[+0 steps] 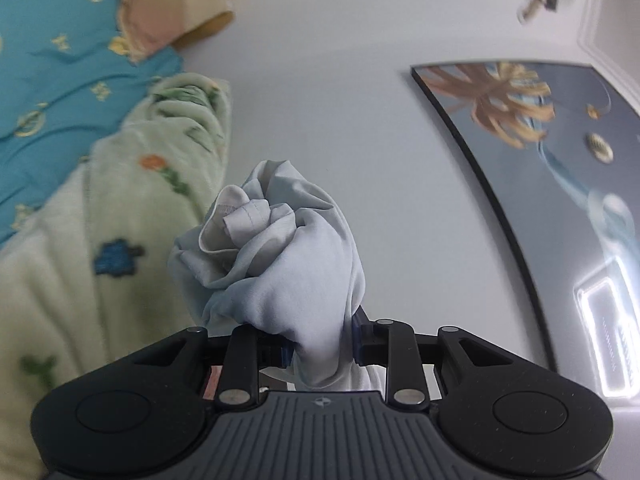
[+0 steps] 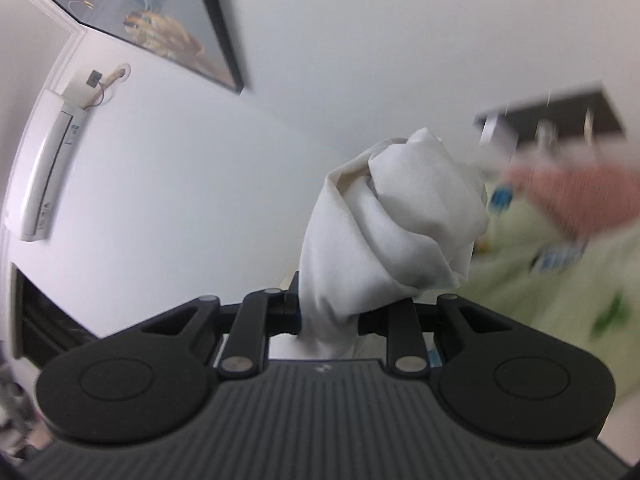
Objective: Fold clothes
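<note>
Both fingertip pairs are buried in cloth: left gripper (image 1: 320, 344) clamps a bunched pale blue-white garment (image 1: 280, 256), right gripper (image 2: 328, 316) likewise. Only the right view shows the wall air conditioner (image 2: 44, 168), blurry.

Bed, surface only partly in view. Pale green floral quilt (image 1: 132, 184) left of the left hand-held gripper (image 1: 320, 350), also blurred to the right of the right hand-held gripper (image 2: 328, 316). Turquoise patterned cover (image 1: 60, 68) beyond the quilt, far left. Pink cloth (image 2: 576, 196), blurred, atop the quilt.
</note>
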{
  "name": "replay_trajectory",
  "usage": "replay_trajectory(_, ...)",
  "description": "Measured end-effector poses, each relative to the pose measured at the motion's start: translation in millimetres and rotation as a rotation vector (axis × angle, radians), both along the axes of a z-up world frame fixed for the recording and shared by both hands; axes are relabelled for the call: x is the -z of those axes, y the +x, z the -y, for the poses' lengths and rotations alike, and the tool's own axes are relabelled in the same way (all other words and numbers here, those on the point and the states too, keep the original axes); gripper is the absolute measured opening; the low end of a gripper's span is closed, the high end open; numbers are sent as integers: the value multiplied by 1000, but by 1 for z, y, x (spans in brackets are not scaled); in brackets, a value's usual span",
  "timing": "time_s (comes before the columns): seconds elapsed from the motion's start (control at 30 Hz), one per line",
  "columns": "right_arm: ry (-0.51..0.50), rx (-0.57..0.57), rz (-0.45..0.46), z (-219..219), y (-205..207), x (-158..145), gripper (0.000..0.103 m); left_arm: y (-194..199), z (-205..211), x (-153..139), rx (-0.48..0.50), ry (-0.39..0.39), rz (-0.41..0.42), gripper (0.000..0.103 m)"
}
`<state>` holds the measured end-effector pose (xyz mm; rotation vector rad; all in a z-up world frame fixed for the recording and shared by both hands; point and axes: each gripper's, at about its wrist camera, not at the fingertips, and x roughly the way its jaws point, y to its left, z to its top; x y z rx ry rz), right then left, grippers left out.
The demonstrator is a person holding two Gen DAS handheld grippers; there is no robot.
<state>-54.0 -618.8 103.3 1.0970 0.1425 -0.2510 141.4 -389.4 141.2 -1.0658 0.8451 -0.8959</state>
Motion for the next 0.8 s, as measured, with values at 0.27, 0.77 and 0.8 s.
replay_trajectory(0.27, 14, 55, -206, 54, -9, 67, 25, 15, 99, 111, 178, 239, 47, 29)
replay_trajectory(0.77, 26, 9, -412, 16, -55, 69, 31, -48, 60, 80, 236, 499, 250, 78)
replay_trajectory(0.8, -6, 3, -410, 8, -63, 61, 31, -57, 52, 70, 238, 506, 280, 80)
